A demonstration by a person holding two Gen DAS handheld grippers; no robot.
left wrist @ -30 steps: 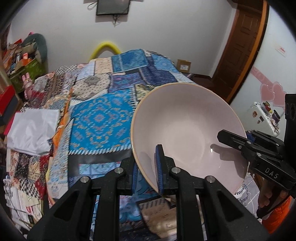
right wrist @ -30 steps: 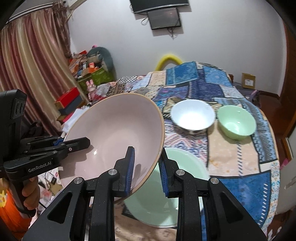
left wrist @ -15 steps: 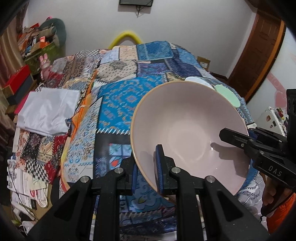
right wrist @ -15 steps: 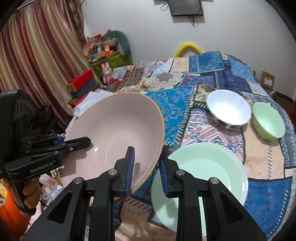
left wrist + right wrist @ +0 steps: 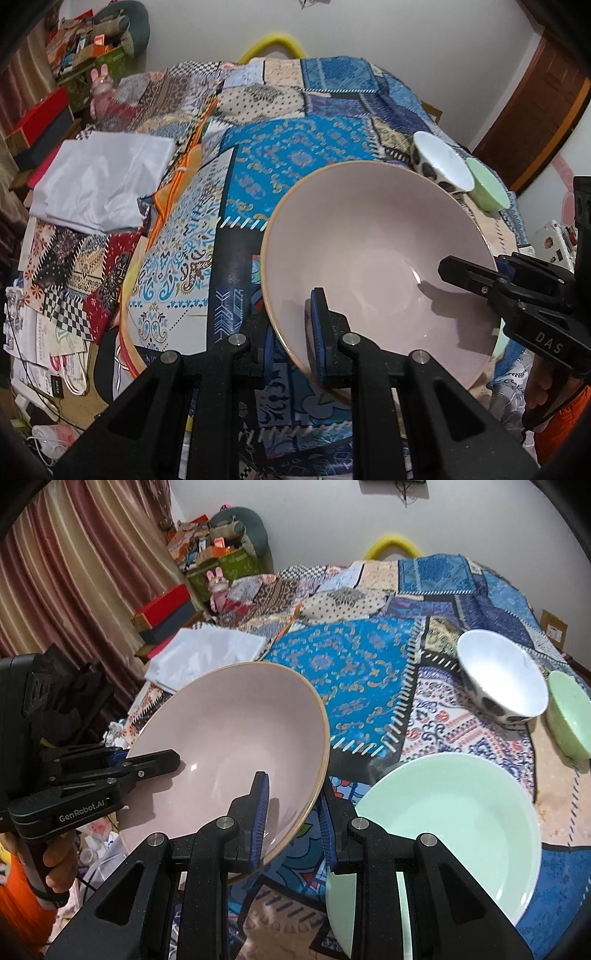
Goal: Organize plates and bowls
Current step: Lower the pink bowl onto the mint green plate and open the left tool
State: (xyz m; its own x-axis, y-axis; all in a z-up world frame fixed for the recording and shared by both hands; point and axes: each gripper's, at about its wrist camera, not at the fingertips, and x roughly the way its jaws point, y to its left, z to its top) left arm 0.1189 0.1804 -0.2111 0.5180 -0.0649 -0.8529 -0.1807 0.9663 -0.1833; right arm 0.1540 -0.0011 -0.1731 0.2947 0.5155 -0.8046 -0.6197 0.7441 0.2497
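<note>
Patchwork cloth (image 5: 369, 657): one pink bowl (image 5: 236, 746) pinched by left gripper (image 5: 293, 341) and right gripper (image 5: 291, 821); two small bowls, one green plate (image 5: 461, 827).

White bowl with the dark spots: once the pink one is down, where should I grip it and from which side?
Pinch the rim of the white bowl on its near side, one finger inside and one outside. It sits upright with its flared wall open toward you, while the small green bowl crowds its right side, so probably approach from the front-left, above the green plate.
</note>
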